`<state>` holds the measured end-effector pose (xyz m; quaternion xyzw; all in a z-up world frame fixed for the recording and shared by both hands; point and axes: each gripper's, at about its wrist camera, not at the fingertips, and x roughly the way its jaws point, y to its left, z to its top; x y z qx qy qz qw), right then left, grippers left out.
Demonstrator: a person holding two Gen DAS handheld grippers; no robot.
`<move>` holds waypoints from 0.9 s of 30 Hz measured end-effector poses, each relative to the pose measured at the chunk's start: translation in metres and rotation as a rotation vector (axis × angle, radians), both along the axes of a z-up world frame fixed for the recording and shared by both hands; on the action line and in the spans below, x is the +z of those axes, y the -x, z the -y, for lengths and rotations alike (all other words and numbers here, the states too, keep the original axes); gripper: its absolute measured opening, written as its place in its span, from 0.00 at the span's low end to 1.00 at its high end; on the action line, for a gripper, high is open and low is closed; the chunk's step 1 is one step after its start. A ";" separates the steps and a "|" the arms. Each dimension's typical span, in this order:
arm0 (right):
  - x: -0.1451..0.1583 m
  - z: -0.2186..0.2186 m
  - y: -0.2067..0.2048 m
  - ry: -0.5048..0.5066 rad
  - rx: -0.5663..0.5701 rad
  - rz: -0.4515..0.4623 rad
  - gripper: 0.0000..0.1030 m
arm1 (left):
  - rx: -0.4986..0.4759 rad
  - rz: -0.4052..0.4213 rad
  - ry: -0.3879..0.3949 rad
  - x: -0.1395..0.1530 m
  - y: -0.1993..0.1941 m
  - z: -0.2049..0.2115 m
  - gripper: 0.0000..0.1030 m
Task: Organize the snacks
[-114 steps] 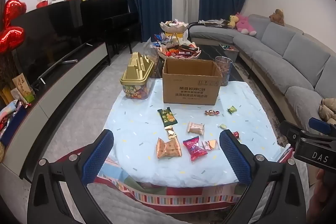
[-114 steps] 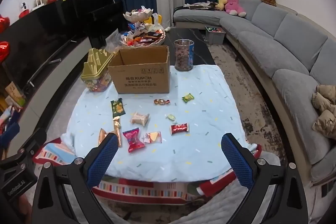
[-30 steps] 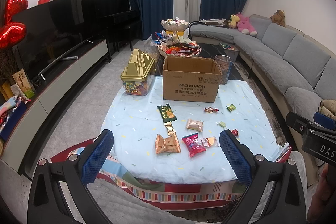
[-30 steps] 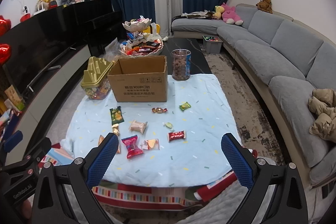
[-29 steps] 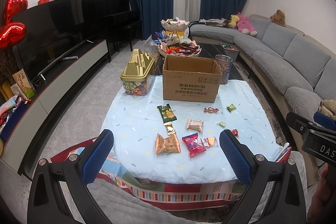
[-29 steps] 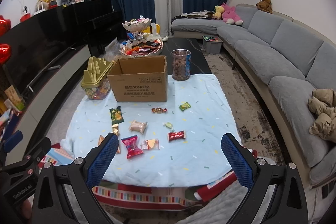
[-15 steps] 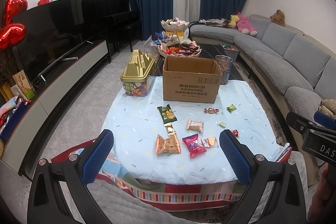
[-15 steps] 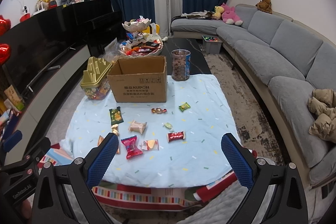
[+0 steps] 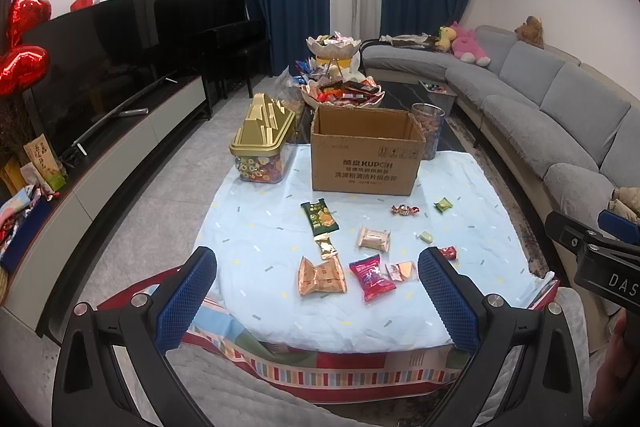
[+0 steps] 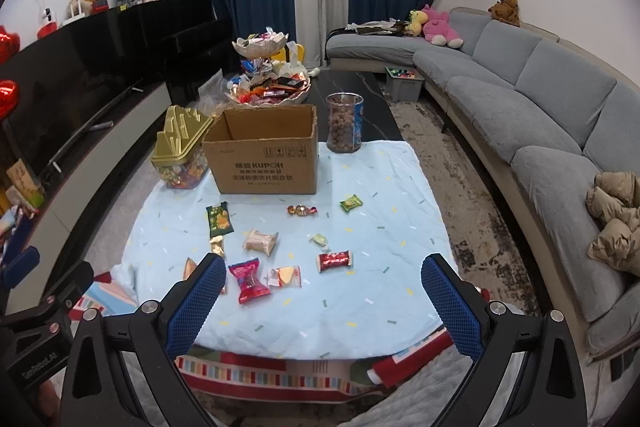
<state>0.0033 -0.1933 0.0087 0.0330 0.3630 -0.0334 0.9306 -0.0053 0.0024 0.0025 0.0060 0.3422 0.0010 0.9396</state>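
Several wrapped snacks lie on a light blue cloth (image 9: 260, 251) over a low table: a green packet (image 9: 319, 216), a copper bag (image 9: 321, 276), a pink-red packet (image 9: 372, 277) and a small red candy (image 10: 335, 260). An open cardboard box (image 9: 366, 157) stands behind them and also shows in the right wrist view (image 10: 266, 157). My left gripper (image 9: 316, 301) is open and empty, held before the table's near edge. My right gripper (image 10: 322, 307) is open and empty, beside it to the right.
A gold-lidded candy container (image 9: 262, 147) stands left of the box. A clear jar of snacks (image 10: 344, 127) stands behind right. A tiered dish piled with sweets (image 10: 266, 79) is farther back. A grey sofa (image 10: 540, 115) runs along the right; a dark TV unit (image 9: 100, 115) along the left.
Over the last second both grippers have hardly moved and stay open. Since 3.8 s ago both views have pulled back slightly from the table.
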 end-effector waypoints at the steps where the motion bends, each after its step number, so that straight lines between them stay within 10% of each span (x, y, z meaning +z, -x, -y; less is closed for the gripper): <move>1: 0.000 0.001 -0.001 0.001 0.002 -0.003 0.97 | 0.001 -0.001 -0.002 0.000 0.000 0.000 1.00; 27: -0.054 -0.023 -0.063 0.071 0.083 -0.111 0.97 | 0.001 -0.128 -0.052 -0.062 -0.067 -0.006 1.00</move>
